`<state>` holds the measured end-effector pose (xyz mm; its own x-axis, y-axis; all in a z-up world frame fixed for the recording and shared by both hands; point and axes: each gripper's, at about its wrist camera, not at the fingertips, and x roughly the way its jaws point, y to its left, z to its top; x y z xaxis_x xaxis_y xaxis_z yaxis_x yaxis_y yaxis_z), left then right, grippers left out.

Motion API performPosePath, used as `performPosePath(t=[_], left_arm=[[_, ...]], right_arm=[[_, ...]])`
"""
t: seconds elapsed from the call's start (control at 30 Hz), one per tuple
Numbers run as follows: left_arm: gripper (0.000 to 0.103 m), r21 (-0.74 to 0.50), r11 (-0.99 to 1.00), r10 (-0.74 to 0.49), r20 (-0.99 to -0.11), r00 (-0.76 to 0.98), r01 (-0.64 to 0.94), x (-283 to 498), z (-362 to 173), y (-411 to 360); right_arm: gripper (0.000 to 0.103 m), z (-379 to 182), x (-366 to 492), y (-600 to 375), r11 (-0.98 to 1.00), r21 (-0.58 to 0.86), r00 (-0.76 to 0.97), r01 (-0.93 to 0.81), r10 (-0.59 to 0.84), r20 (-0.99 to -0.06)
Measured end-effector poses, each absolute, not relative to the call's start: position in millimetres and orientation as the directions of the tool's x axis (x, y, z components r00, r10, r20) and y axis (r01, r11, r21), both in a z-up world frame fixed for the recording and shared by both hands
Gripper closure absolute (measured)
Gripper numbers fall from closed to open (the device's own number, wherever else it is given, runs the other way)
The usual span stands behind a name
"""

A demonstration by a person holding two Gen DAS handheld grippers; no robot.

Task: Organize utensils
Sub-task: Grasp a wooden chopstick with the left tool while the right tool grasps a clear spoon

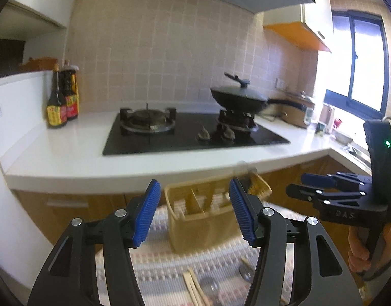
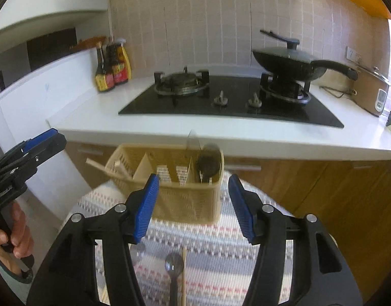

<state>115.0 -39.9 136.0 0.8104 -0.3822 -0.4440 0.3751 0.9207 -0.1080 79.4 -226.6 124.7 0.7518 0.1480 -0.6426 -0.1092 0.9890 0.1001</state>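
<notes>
1. Overhead-ish wrist views, both blurred. Left gripper [image 1: 194,210] spread wide, blue pads apart, nothing between them.
2. Right gripper [image 2: 194,205] likewise spread wide and empty. From the left wrist it shows at the right edge, where its closure cannot be judged; a hand [image 1: 361,247] wraps its grip.
3. Task piece: beige plastic utensil caddy [image 2: 185,204], upright on a woven placemat [image 2: 215,252] with grey, pink and white bands. Caddy sits ahead of both grippers, near but not touched by either.
4. Caddy has dividers making several compartments. Right-hand compartment holds dark metal utensils [image 2: 208,164], bowls up, with one pale, motion-blurred piece [image 2: 192,140] rising above the rim.
5. Left-hand compartment holds pale wooden chopsticks [image 2: 111,169] leaning out over the left rim. Middle compartments appear to contain nothing, only the placemat pattern showing through.
6. Loose on the placemat, just ahead of the right gripper: a metal spoon [image 2: 174,267], bowl toward the caddy, with a single wooden chopstick [image 2: 184,275] lying just beside it on the right.
7. Left wrist view shows a pair of chopsticks [image 1: 195,290] on the mat, and a metal utensil tip [image 1: 245,272] partly hidden behind the right finger.
8. Behind: white countertop [image 2: 246,134], black gas hob [image 2: 231,104], lidded wok [image 2: 289,62] on the right burner, sauce bottles [image 2: 111,68] at the left, rice cooker [image 2: 372,94] at the far right.
</notes>
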Motion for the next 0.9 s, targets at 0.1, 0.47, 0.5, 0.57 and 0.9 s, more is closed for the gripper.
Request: performPosePath(t=[0.1, 0.47, 0.5, 0.57, 0.9], left_arm=[[0.049, -0.117, 0.909, -0.400, -0.512, 0.760, 0.399, 105, 124, -45], [0.069, -0.220, 0.884, -0.414, -0.779, 0.471, 0.413, 107, 24, -56], [0.074, -0.241, 0.882, -0.421, -0.792, 0.443, 0.406, 110, 16, -54], [0.080, -0.275, 0.879, -0.427, -0.818, 0.385, 0.390, 116, -2, -53], [0.082, -0.275, 0.887, -0.392, -0.873, 0.292, 0.370, 123, -43, -64]], right_arm=[[0.054, 112, 73, -223, 0.987, 0.110, 0.698, -0.118, 0.162, -0.697], [0.075, 30, 71, -211, 0.974, 0.170, 0.450, -0.150, 0.220, -0.866], [0.077, 22, 71, -209, 0.971, 0.181, 0.428, -0.155, 0.231, -0.874], [0.079, 10, 72, -208, 0.968, 0.195, 0.392, -0.157, 0.242, -0.887], [0.081, -32, 77, -192, 0.960, 0.219, 0.269, -0.175, 0.261, -0.927]])
